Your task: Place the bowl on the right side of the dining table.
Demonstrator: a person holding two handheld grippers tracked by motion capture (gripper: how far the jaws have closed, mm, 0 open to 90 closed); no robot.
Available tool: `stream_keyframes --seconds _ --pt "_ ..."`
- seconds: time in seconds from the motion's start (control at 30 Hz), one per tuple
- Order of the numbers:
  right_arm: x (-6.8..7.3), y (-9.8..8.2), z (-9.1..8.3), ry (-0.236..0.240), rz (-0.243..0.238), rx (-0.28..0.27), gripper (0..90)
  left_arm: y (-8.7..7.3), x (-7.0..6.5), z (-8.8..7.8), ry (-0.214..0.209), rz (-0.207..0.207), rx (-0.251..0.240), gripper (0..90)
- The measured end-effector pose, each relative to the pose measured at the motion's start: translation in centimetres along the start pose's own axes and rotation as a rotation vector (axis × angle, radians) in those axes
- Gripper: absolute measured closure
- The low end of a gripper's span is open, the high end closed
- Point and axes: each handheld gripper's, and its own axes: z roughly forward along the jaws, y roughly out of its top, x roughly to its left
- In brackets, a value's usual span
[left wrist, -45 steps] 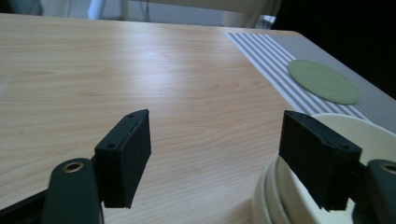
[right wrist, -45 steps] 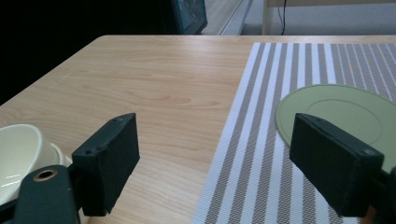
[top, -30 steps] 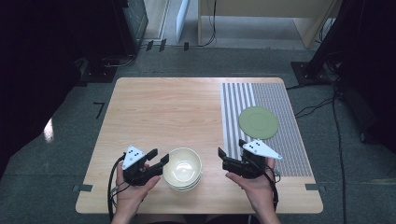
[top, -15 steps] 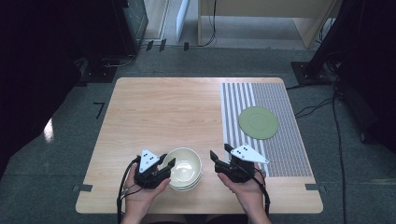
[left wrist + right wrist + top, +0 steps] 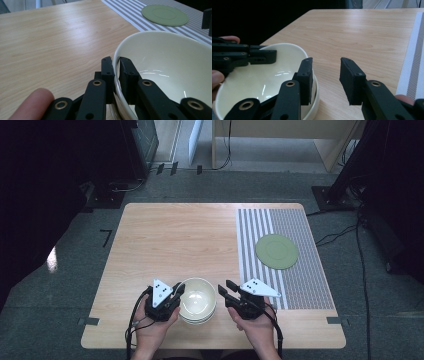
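A stack of cream bowls (image 5: pixel 197 297) stands near the table's front edge. My left gripper (image 5: pixel 178 287) has just closed on the top bowl's left rim. In the left gripper view the bowl (image 5: pixel 170 65) has its rim pinched between that gripper's (image 5: pixel 117 62) black pads, one inside and one outside. My right gripper (image 5: pixel 225 287) is at the bowl's right side, and its jaws have just been closing. In the right gripper view that gripper (image 5: pixel 325 65) stands open, one jaw over the bowl (image 5: pixel 257 77), the other over the table, with the rim between them and not pressed.
A flat green plate (image 5: pixel 276 251) lies on the grey striped mat (image 5: pixel 300 285) covering the right part of the wooden table (image 5: pixel 175 240). The table's front edge runs just behind both hands. Dark floor and cables surround the table.
Both hands moved in toward the bowls, the right one leftward and lower. The left jaws narrowed and gripped the rim. The right jaws narrowed around the opposite rim.
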Motion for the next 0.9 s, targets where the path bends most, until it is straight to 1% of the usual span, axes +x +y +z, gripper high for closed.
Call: stream_keyframes --seconds 0.03,0.07,0.1,0.13,0.17,0.2,0.23,0.27,0.3,0.33,0.37,0.43,0.47,0.5,0.57,0.63,0.7,0.8,0.9 --pt "0.0 0.0 0.0 0.000 0.000 0.000 63.5 0.0 0.0 0.0 0.000 0.000 0.000 83.1" --pt "0.0 0.1 -0.1 0.016 0.015 -0.003 63.3 0.2 0.0 -0.3 0.005 0.017 -0.037 83.4" --pt "0.0 0.1 -0.1 0.016 0.015 -0.003 63.3 0.2 0.0 -0.3 0.005 0.017 -0.037 83.6" --pt "0.2 0.0 0.0 0.026 0.020 0.007 62.3 0.4 -0.6 -0.7 0.041 0.079 -0.065 83.6" --pt "0.2 0.0 0.1 0.027 0.018 0.014 62.1 0.5 -0.8 -0.8 0.051 0.098 -0.080 83.5" --pt "0.3 -0.1 0.2 0.031 0.014 0.021 61.6 0.4 -0.9 -0.8 0.055 0.107 -0.090 83.5" --pt "0.3 -0.1 0.2 0.031 0.014 0.021 61.6 0.4 -0.9 -0.8 0.055 0.107 -0.090 83.4" --pt "0.6 -0.2 0.5 0.030 0.007 0.038 58.9 0.3 -0.9 -1.0 0.059 0.120 -0.111 83.4" --pt "0.6 -0.2 0.5 0.030 0.007 0.038 58.9 0.3 -0.9 -1.0 0.059 0.120 -0.111 83.4" --pt "0.8 -0.3 0.8 0.041 0.009 0.050 57.6 0.3 -0.9 -1.0 0.062 0.127 -0.120 83.4" --pt "0.9 -0.3 0.9 0.040 0.008 0.053 57.4 0.2 -1.0 -1.1 0.062 0.130 -0.135 83.4" --pt "1.1 -0.4 1.1 0.038 0.006 0.057 57.4 0.2 -1.0 -1.2 0.064 0.131 -0.142 83.4" --pt "1.2 -0.4 1.2 0.041 0.006 0.064 57.5 0.3 -1.0 -1.3 0.062 0.130 -0.157 83.4" --pt "1.4 -0.4 1.7 0.056 0.016 0.075 59.3 0.3 -1.0 -1.3 0.062 0.132 -0.163 83.5" --pt "1.5 -0.3 2.1 0.060 0.033 0.077 60.3 0.3 -1.1 -1.5 0.064 0.137 -0.175 83.5" --pt "1.6 -0.1 2.5 0.069 0.061 0.078 62.5 0.4 -1.2 -1.6 0.067 0.148 -0.184 83.5" --pt "1.9 0.1 2.9 0.066 0.067 0.091 64.8 0.4 -1.4 -1.7 0.076 0.158 -0.197 83.5" --pt "2.2 0.4 3.5 0.071 0.087 0.120 67.3 0.4 -1.5 -1.9 0.082 0.168 -0.214 83.5" --pt "2.5 0.7 4.1 0.054 0.097 0.134 70.8 0.5 -1.7 -2.1 0.088 0.179 -0.235 83.6"
